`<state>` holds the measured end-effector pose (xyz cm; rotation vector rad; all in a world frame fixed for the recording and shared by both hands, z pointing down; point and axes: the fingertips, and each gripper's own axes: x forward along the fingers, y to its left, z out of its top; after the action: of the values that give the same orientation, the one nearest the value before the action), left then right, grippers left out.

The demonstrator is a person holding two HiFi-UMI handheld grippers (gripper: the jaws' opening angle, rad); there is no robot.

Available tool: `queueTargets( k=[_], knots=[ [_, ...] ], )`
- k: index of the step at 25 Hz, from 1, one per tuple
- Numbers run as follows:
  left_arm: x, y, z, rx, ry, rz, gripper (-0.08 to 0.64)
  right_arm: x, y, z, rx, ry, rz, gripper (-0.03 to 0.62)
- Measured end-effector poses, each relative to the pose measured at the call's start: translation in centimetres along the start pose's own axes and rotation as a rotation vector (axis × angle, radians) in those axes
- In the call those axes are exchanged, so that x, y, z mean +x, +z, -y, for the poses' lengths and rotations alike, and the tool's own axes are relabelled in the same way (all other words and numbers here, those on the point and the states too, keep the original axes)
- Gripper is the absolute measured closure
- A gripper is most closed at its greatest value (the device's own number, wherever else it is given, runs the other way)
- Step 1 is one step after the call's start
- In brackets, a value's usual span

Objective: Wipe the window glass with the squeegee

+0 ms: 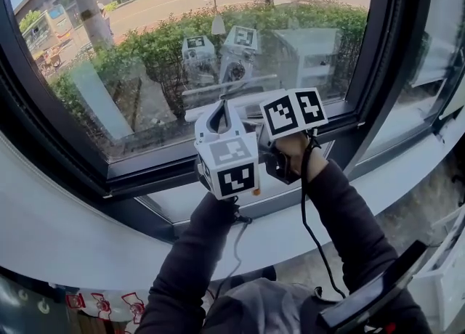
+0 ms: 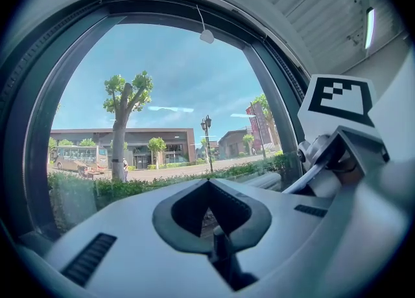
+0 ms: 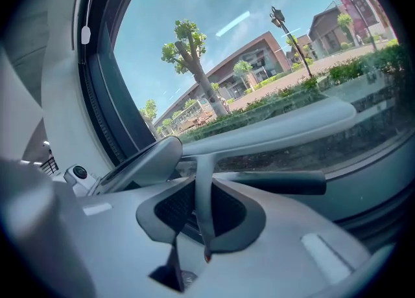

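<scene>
Nearest the camera, two dark sleeves (image 1: pixel 196 253) are seen reaching over a white curved sill (image 1: pixel 58 223) towards the window. At their ends, the white left gripper (image 2: pixel 208 183) is held level, its jaws closed together with nothing between them. Just beside it, the white right gripper (image 3: pixel 204 183) is clamped, jaws partly apart, on the slim handle of the T-shaped grey squeegee (image 3: pixel 272 131). The long blade is laid low across the window glass (image 3: pixel 214 44), apparently against it, just above the dark bottom frame (image 1: pixel 152 171). Beyond the pane, hedges, a tree and buildings are seen. For a clean stroke, the blade should probably be pressed evenly along its whole length and drawn in one steady line. A loose grip could let the handle twist.
</scene>
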<state>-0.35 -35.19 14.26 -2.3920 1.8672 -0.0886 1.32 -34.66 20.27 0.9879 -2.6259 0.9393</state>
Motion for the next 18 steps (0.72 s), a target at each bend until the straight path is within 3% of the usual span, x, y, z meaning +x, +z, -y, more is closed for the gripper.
queueTargets(
  k=[6, 10, 18],
  knots=[
    [-0.6, -0.8, -0.1, -0.046, 0.046, 0.000, 0.565, -0.2, -0.6, 0.0, -0.045, 0.008, 0.007, 0.532],
    [-2.3, 0.1, -1.3, -0.064, 0.100, 0.063, 0.565, -0.2, -0.3, -2.1, -0.080, 0.054, 0.034, 0.534],
    [-5.1, 7.7, -8.3, -0.055, 0.144, 0.212, 0.565, 1.7, 4.9, -10.8, -0.199, 0.103, 0.130, 0.534]
  ],
)
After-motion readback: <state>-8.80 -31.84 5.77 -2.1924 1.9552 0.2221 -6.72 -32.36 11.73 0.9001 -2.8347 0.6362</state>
